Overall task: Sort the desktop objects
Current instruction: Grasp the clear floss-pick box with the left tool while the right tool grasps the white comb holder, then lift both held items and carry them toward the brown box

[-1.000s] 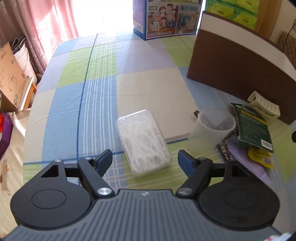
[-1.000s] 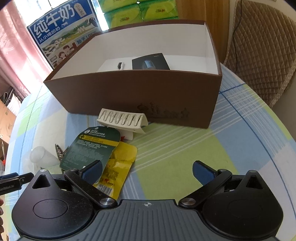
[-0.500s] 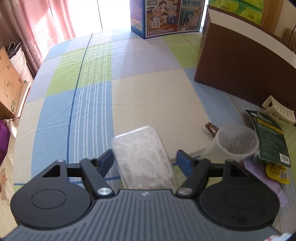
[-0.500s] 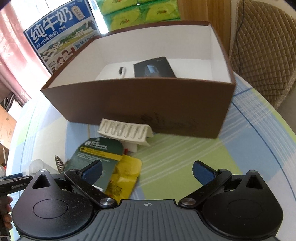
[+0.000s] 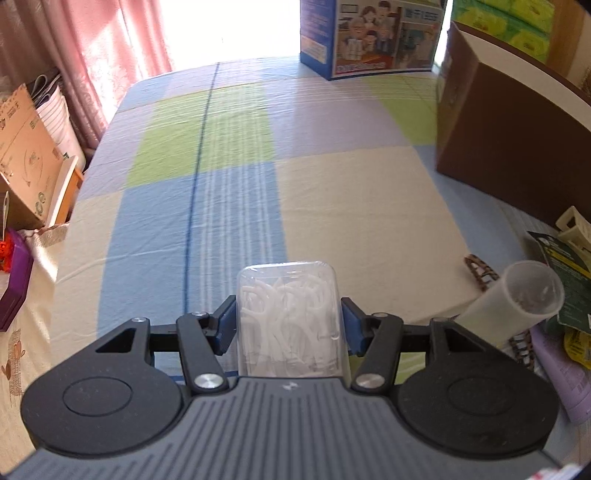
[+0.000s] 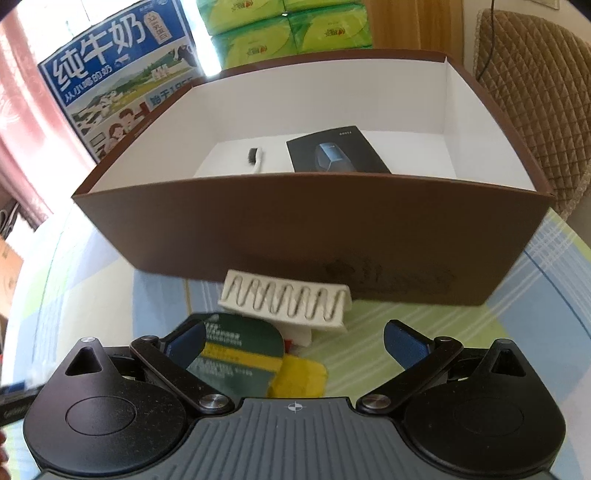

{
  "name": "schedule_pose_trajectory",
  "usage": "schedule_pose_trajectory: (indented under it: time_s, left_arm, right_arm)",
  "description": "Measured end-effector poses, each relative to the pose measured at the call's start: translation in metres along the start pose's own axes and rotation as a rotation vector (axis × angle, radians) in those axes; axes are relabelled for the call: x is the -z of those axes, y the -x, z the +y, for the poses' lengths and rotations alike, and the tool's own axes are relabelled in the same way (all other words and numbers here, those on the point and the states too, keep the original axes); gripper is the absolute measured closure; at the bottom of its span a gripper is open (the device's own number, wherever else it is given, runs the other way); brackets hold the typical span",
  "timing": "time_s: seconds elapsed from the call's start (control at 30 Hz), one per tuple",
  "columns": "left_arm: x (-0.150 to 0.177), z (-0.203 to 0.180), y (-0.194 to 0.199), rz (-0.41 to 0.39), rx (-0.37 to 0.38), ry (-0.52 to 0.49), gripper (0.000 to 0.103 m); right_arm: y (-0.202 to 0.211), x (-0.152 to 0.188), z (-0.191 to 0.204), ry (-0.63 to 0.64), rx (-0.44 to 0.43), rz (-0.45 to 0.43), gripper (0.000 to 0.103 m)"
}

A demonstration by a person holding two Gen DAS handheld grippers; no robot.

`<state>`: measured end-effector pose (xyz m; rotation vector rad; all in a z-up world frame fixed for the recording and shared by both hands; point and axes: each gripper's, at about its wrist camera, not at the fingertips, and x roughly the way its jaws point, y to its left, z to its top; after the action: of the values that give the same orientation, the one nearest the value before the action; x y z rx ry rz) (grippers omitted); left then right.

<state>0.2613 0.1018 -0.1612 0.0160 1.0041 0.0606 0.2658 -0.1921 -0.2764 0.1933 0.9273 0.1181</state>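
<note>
A clear plastic box of white floss picks (image 5: 288, 314) is clamped between the blue pads of my left gripper (image 5: 287, 323), lifted off the checked cloth. To its right lie a translucent cup (image 5: 517, 299) on its side, a leopard-print clip (image 5: 480, 273) and a dark green packet (image 5: 565, 273). My right gripper (image 6: 295, 345) stands open over the green packet (image 6: 240, 354) and a yellow sachet (image 6: 299, 376), just short of a white ribbed holder (image 6: 284, 301). Behind it the brown box (image 6: 332, 240) holds a small brush (image 6: 255, 157) and a black booklet (image 6: 336, 153).
A blue milk carton (image 5: 369, 37) stands at the table's far edge, with green tissue packs (image 6: 280, 33) behind the brown box. A quilted chair (image 6: 535, 96) is at the right. Cardboard boxes (image 5: 26, 162) and pink curtains (image 5: 103, 55) line the left edge. A lilac pouch (image 5: 569, 376) lies under the clutter.
My left gripper closed on the floss pick box and raised it. The right gripper moved forward, closer to the brown box and over the green packet, still open.
</note>
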Motion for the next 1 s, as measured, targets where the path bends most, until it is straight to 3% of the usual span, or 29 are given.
schedule_pose_trajectory:
  time_s: [0.33, 0.43, 0.5, 1.0]
  left_arm:
    - [-0.001, 0.009, -0.001, 0.001, -0.006, 0.015, 0.05]
    - [-0.002, 0.008, -0.002, 0.0, -0.006, 0.009, 0.05]
    - [-0.003, 0.006, -0.003, 0.0, -0.004, 0.005, 0.05]
    - [-0.005, -0.012, 0.016, -0.019, 0.047, -0.021, 0.05]
  right_arm:
    - [-0.025, -0.006, 0.013, -0.033, 0.087, -0.033, 0.003]
    - [-0.033, -0.007, 0.014, -0.038, 0.106, -0.023, 0.016]
    - [-0.034, -0.007, 0.015, -0.03, 0.114, -0.022, 0.017]
    - [0.027, -0.007, -0.017, 0.004, 0.05, -0.073, 0.018]
